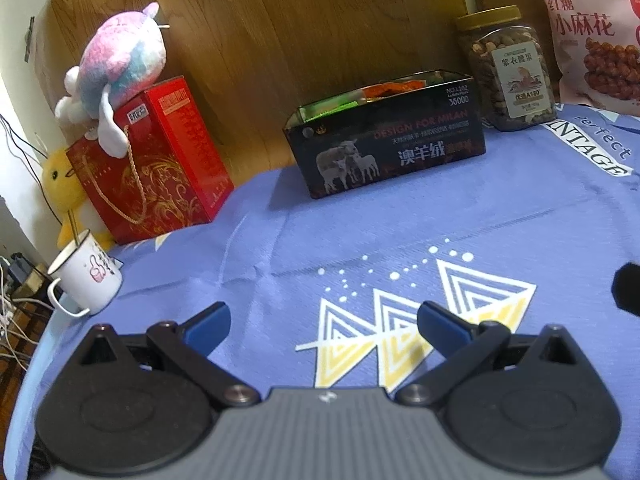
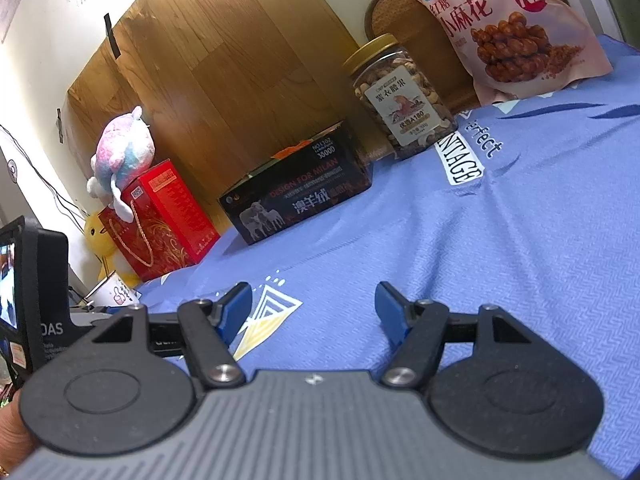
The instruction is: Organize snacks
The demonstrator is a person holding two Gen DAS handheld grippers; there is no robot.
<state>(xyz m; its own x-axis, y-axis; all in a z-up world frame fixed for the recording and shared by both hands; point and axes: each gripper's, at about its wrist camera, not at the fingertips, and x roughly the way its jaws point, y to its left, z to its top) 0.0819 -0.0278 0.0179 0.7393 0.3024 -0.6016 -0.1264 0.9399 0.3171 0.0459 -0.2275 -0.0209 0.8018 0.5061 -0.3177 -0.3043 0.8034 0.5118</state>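
Two grippers over a blue printed cloth (image 1: pixel 360 220), both empty, jaws spread wide. Left gripper (image 1: pixel 324 326) above the white and yellow triangle print, blue fingertips (image 1: pixel 212 320) well apart, nothing between them. Right gripper (image 2: pixel 314 312) likewise wide, blue pads (image 2: pixel 390 312) clear of the cloth, holding nothing; triangle print beside its left finger. Toward the back of the cloth, an open black box (image 1: pixel 386 136) with sheep pictured on its side, long face toward the cameras, orange and green packets (image 1: pixel 384 90) showing above its rim in the left wrist view; only a sliver of orange visible from the right wrist view. Just right of the box, a clear jar of nuts (image 1: pixel 506 76) with a gold lid, upright, white label facing forward. Right of the jar and behind it, a pink snack bag (image 1: pixel 588 32) propped upright, picture of brown twisted pastry on the front. Left of the box, at the cloth's edge, a red gift box (image 1: pixel 160 168) with a gold rope handle, a pink and blue plush toy (image 1: pixel 116 64) sitting on top, a yellow plush duck (image 1: pixel 64 184) tucked beside it. Nearer, at the left edge, a white enamel mug (image 1: pixel 86 276) with a thin stick standing in it. Behind everything, a wooden board (image 1: pixel 280 28) leaning against a pale wall. In the right wrist view, back of a black device with a small screen (image 2: pixel 24 292) at the far left, and part of a hand at the bottom left corner.
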